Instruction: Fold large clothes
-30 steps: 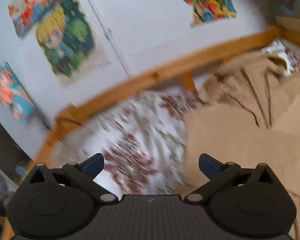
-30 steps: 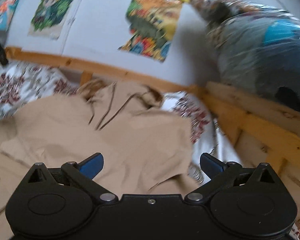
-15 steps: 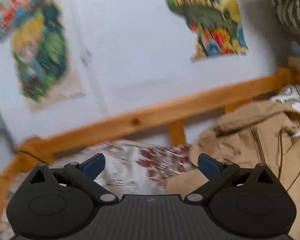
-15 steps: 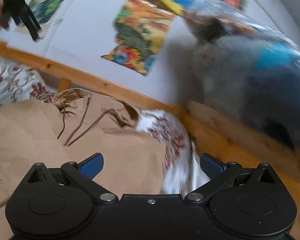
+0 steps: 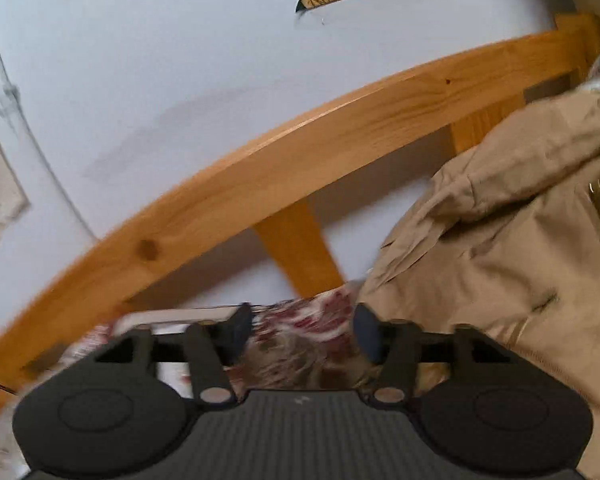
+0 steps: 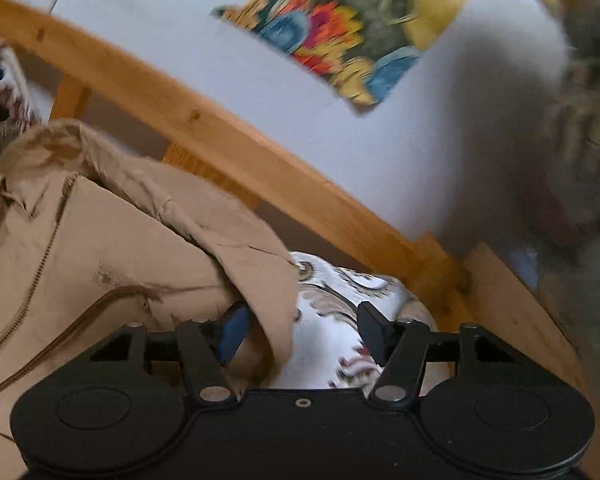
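Note:
A tan zip-up jacket (image 5: 500,240) lies spread on the bed, its far end close to the wooden rail. In the left wrist view my left gripper (image 5: 303,332) hovers low beside the jacket's left corner. Its jaws are closing with only the floral sheet (image 5: 300,316) showing between them. In the right wrist view the jacket (image 6: 120,240) fills the left side. My right gripper (image 6: 304,334) is at its right edge. Its jaws are closing, with a fold of jacket edge next to the left finger (image 6: 234,330) and the right finger (image 6: 374,336) still apart from it.
A wooden bed rail (image 5: 300,152) runs along the white wall just beyond both grippers, and a corner post (image 6: 440,256) stands to the right. Colourful posters (image 6: 340,28) hang on the wall. A blurred bulky bundle (image 6: 580,160) sits at the far right. The floral sheet (image 6: 340,292) covers the mattress.
Both grippers have swept forward to the jacket's far end by the rail, and the view is much closer. Both pairs of jaws have narrowed. The jacket's edge now lies between the right fingers.

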